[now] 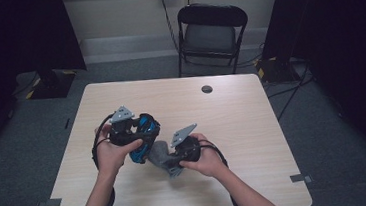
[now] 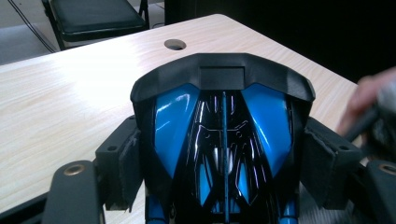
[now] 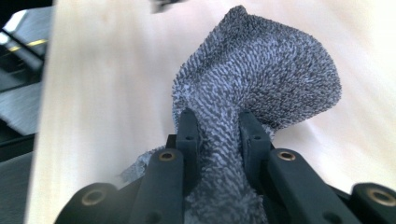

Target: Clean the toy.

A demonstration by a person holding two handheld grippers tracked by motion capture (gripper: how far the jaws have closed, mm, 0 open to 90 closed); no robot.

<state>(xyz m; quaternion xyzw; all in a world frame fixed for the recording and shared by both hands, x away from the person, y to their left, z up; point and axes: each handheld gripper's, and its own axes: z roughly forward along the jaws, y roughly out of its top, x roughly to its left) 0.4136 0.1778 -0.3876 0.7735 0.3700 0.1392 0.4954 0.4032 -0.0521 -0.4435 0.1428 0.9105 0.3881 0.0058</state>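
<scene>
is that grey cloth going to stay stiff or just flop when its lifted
Probably floppy: the cloth bunches and folds where the right gripper pinches it. It looks light, a thin looped weave. The rough texture should grip the fingers rather than slip.

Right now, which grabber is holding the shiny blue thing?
The left gripper. Its jaws clamp a glossy blue-and-black object, while the right gripper pinches a fuzzy grey cloth instead.

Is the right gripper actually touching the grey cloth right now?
Touching. The right gripper view shows the right gripper with both black jaws pinched on a bunched fold of the grey cloth, no gap on either side.
</scene>
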